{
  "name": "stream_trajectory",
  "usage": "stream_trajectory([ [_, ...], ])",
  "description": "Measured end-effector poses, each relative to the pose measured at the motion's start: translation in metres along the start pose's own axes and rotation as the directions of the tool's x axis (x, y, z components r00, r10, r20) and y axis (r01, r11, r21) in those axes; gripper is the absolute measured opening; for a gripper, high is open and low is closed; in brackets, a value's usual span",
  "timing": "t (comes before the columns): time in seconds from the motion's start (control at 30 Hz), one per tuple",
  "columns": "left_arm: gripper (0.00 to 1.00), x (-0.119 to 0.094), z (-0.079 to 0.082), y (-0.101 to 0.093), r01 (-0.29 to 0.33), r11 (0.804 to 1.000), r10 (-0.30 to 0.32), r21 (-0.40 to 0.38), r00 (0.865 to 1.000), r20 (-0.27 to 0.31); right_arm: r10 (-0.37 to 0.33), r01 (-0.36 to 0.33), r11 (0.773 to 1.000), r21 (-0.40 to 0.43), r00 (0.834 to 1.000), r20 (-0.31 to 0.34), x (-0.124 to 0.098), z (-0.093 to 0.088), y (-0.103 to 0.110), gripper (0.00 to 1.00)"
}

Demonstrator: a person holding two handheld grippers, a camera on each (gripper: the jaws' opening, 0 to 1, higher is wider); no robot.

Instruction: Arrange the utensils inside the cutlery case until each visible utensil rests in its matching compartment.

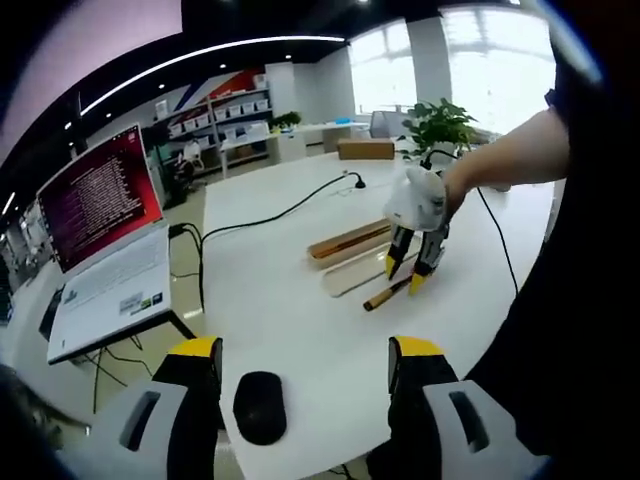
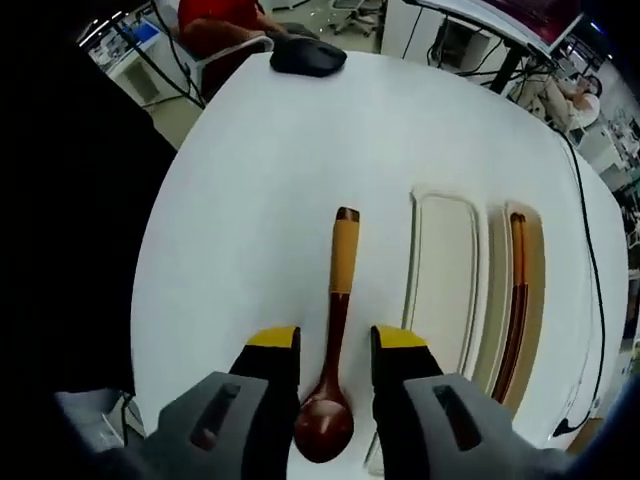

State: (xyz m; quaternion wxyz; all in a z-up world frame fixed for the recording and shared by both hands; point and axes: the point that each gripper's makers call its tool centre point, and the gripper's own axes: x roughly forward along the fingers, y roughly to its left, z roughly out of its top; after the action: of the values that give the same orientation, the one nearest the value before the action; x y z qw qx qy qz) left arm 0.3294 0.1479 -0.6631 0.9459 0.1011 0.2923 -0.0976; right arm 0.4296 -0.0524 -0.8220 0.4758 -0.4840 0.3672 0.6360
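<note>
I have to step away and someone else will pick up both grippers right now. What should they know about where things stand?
Left gripper: open, holding nothing, hovering over the white table near the black computer mouse.
Right gripper: open, lowered with one jaw on each side of the dark wooden spoon with the yellow-banded handle, not yet closed on it.
The spoon lies on the table beside the cream cutlery case, outside it.
Done: the dark brown chopsticks already lie in the narrow far compartment.
Left: close on the spoon and lay it in the wide empty compartment.
</note>
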Motion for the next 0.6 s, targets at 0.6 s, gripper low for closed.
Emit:
stream_trajectory([
  [0.6, 0.68, 0.017, 0.019, -0.012, 0.061, 0.997, -0.063, 0.054, 0.998, 0.026, -0.01, 0.012, 1.0, 0.023, 0.998, -0.068, 0.002, -0.001, -0.003, 0.21],
])
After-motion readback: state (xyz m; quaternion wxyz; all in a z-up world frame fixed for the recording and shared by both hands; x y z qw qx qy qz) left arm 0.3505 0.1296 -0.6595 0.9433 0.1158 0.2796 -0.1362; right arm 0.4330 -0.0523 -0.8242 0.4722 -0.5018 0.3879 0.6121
